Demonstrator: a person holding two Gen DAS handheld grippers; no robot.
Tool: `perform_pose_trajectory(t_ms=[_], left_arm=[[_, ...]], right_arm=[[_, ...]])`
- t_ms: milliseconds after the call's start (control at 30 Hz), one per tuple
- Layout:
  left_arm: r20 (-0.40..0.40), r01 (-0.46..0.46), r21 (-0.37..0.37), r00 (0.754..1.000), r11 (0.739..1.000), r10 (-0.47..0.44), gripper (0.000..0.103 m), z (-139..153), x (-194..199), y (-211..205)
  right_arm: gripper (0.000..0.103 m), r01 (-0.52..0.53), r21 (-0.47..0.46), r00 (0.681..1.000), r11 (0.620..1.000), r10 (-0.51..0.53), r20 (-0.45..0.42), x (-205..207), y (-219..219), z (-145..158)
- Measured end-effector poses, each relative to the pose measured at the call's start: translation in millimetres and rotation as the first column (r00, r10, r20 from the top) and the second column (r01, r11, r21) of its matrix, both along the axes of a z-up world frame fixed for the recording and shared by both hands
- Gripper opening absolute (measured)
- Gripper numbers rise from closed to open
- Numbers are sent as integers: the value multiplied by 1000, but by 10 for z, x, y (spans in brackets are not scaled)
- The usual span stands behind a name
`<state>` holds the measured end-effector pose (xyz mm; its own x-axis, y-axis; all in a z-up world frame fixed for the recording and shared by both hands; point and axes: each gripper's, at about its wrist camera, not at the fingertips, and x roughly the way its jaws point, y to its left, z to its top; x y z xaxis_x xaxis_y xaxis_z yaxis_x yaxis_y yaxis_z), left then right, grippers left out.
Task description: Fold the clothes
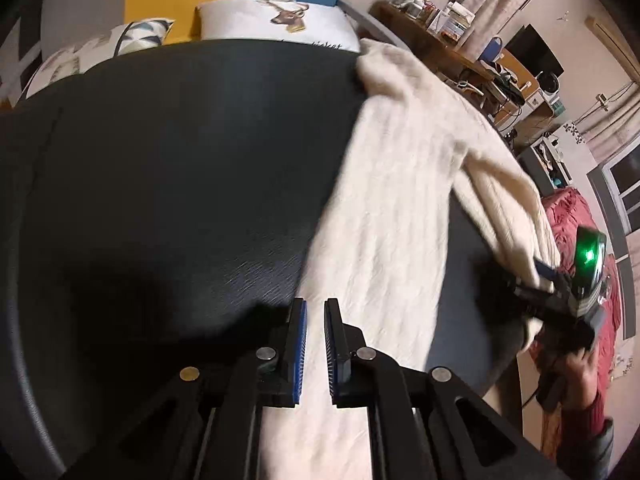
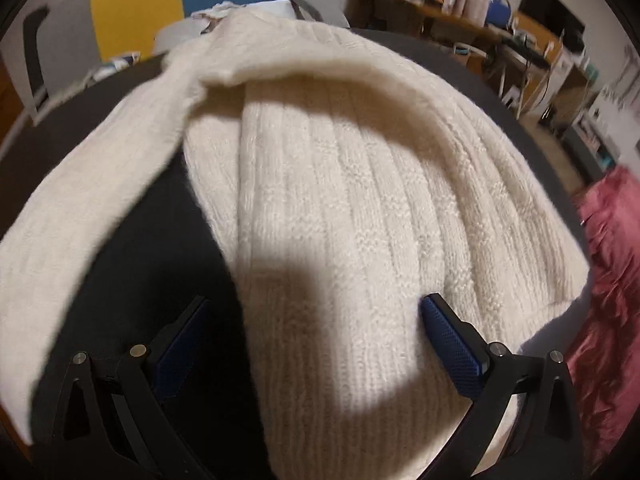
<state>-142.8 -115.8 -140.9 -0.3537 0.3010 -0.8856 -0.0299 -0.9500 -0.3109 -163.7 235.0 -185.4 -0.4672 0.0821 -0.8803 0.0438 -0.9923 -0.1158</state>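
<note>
**One cream sweater spread on a dark bed, two grippers at its near edge**

One cream knit sweater was seen laid across a dark bed cover, running in the left wrist view from 1 o'clock, near the pillows, down to 6 o'clock. Two pillows were counted at the head of the bed, at 12 and 10 o'clock. One red quilt was seen beyond the bed edge at 3 o'clock, and one cluttered desk at 1 o'clock.

The left gripper was held at 6 o'clock over the sweater's lower part. Its two blue pads were brought close, with only a narrow slot left between them; no cloth was seen pinched there, and cream knit was visible below through the gap.

The right gripper was seen in the left wrist view at 4 o'clock, at the end of a folded part of the sweater, with one green light lit on its body and one hand behind it. In the right wrist view its two fingers were spread wide, one at 7 o'clock over the dark cover and one at 5 o'clock touching the knit, with a ribbed fold of the sweater lying between them. One sleeve was seen trailing from 11 o'clock to 8 o'clock.
</note>
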Motion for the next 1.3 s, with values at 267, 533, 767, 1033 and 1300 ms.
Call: perform_pose_trajectory(t_ms=[267, 533, 767, 1033, 1300], left_arm=[[73, -58, 139, 996, 989, 48, 17, -197, 291, -255], [154, -129, 281, 984, 951, 88, 27, -420, 571, -468], [148, -157, 317, 982, 936, 115, 27, -482, 550, -199], [-16, -201, 201, 978, 959, 209, 4, -305, 662, -121], [-242, -385, 95, 886, 918, 396, 4, 398, 772, -1368]], right_arm=[[103, 37, -20, 999, 999, -37, -6, -91, 65, -56], [103, 52, -16, 998, 999, -52, -39, -114, 65, -103], [103, 39, -20, 994, 999, -41, -98, -62, 117, -180], [103, 13, -16, 993, 1000, -15, -120, -39, 118, -197], [103, -121, -179, 984, 976, 94, -151, -156, 146, 488]])
